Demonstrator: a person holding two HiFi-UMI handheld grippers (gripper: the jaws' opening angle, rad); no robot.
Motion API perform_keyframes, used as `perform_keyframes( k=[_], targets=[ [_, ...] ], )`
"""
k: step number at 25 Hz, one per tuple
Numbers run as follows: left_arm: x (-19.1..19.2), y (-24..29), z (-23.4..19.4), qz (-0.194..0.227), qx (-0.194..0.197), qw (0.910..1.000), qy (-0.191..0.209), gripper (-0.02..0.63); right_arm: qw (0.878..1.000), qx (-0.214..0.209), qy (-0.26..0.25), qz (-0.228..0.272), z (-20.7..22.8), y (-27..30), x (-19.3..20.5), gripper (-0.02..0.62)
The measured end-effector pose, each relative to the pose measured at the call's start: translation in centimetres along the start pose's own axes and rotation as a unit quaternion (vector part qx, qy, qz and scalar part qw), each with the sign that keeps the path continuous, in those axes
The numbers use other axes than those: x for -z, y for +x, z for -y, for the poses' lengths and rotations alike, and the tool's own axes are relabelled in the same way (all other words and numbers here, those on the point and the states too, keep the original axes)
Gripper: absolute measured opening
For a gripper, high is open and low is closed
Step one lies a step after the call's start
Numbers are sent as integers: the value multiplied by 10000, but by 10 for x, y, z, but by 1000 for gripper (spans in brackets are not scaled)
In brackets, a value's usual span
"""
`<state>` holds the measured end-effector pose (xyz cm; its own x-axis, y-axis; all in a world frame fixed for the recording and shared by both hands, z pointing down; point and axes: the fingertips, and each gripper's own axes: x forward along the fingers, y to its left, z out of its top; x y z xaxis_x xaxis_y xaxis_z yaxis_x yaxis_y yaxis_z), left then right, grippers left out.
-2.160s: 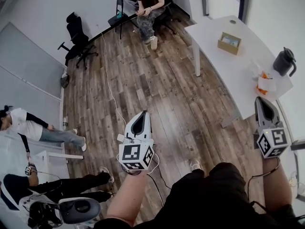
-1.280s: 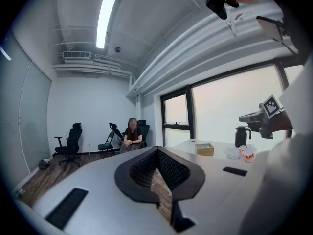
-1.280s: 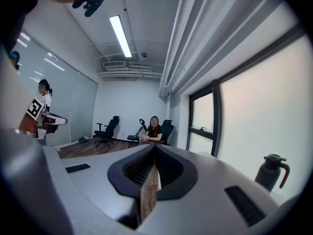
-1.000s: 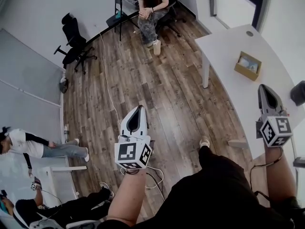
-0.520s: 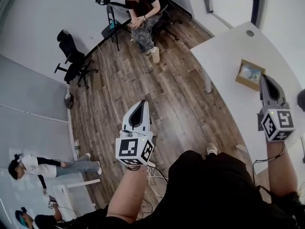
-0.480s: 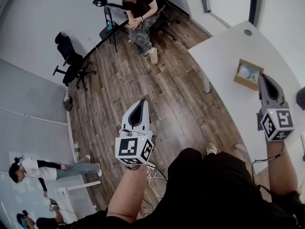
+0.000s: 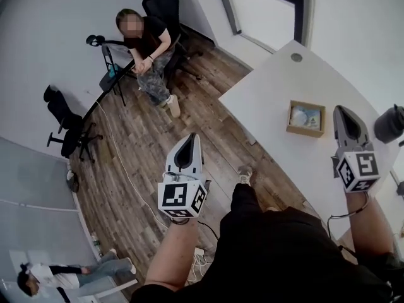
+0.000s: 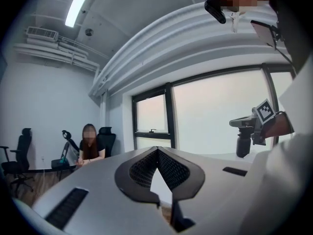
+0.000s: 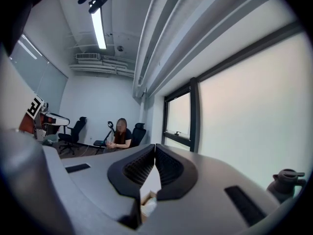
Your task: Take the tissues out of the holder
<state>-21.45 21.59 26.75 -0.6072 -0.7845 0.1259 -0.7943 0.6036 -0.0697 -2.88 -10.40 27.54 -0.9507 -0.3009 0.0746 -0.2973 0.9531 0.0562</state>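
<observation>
Square wooden holder (image 7: 305,132), smooth white table (image 7: 273,84)

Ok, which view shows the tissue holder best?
The head view: the whole tissue holder sits on the white table, with tissues visible inside. The right gripper view catches only a sliver of it low in the picture, and the left gripper view doesn't show it at all.

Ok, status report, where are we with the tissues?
Left gripper shut, empty, over the floor. Right gripper shut, empty, near the tissue box on the table. Tissues in the box, untouched. Nothing in the way.
</observation>
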Motion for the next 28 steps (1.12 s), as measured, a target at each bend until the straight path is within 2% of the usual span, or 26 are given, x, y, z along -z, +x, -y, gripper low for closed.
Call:
perform_keyframes(
  k=[3,5,9,13,18,24,28],
  targets=[
    [-9,51,3,93,516,9986,111,3,9982,581,-36,154,20,4,-9,6],
    [-17,82,4,147,806,9965,179,3,9961,878,45,22,29,9,-9,6],
    [-23,145,12,201,1331,9906,223,3,9916,1239,157,-341,46,22,10,6],
    [-23,199,29,213,1912,9809,299,3,9854,1549,306,-635,56,33,23,6],
    [-23,255,45,141,2727,9614,340,3,9742,1990,516,-931,49,44,32,6],
    [-25,316,58,115,3398,9395,415,3,9588,2562,605,-1071,58,69,37,6],
    [-18,348,80,-9,3940,9180,452,3,9434,3063,663,-1082,70,74,32,6]
  ],
)
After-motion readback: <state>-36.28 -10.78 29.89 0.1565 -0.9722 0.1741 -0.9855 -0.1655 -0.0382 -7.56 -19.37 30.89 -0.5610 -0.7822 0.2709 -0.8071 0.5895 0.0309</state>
